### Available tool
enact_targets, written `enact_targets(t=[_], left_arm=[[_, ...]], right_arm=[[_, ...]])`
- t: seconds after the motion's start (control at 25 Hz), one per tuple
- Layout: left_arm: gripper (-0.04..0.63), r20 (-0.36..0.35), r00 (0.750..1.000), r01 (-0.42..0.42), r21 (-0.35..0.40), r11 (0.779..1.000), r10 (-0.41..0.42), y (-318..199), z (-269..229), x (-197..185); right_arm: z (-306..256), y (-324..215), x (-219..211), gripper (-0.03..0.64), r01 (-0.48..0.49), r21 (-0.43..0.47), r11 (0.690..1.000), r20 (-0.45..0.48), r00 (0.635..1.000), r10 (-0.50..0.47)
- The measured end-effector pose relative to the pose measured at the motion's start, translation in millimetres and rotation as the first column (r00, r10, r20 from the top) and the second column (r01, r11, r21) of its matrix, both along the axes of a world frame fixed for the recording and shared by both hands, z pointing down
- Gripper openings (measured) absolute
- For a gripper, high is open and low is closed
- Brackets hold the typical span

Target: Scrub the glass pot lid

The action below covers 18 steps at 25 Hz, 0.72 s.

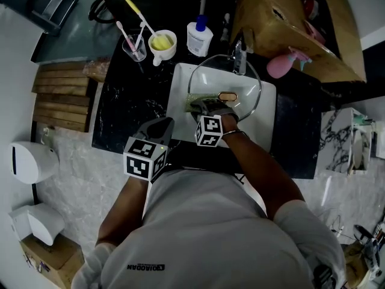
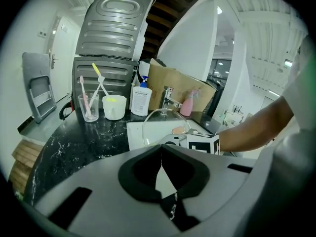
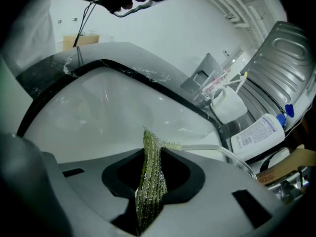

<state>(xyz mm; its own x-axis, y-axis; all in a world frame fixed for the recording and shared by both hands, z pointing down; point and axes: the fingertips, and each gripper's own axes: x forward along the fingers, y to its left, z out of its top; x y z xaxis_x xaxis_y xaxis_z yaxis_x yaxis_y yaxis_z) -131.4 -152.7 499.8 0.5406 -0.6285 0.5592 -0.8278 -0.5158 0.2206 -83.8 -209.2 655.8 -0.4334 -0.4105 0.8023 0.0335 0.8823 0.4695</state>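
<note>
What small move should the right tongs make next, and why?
Probably rub the cloth along the rim of the lid. The right tongs are shut on the cloth, whose end sits by the rim, and the lid rests in the sink.

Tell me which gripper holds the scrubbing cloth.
The right gripper, shut on the green cloth over the sink; the left gripper is shut on nothing.

Shirt print [image 1: 145,267], bottle label [image 1: 198,41] illegible
</note>
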Motion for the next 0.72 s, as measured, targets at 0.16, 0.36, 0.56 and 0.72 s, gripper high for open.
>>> enact_targets(t=[0.16,0.36,0.56,0.72], left_arm=[[0.015,0.006,1.0,-0.005,-0.001,1.0,0.005,2,-1,5],[0.015,0.007,1.0,-0.007,0.001,1.0,0.007,2,-1,12],[0.015,0.007,1.0,-0.01,0.002,1.0,0.01,2,-2,22],[0.015,0.005,1.0,-0.012,0.001,1.0,0.012,3,-2,29]], right_arm=[[1,5,7,0.103,0.007,-0.011,1.0,0.005,1.0,-0.007],[3,12,15,0.103,0.026,-0.021,0.999,0.004,1.0,-0.026],[5,18,24,0.103,0.049,-0.026,0.998,-0.002,0.999,-0.049],[9,26,33,0.103,0.096,-0.032,0.995,-0.028,0.995,-0.097]])
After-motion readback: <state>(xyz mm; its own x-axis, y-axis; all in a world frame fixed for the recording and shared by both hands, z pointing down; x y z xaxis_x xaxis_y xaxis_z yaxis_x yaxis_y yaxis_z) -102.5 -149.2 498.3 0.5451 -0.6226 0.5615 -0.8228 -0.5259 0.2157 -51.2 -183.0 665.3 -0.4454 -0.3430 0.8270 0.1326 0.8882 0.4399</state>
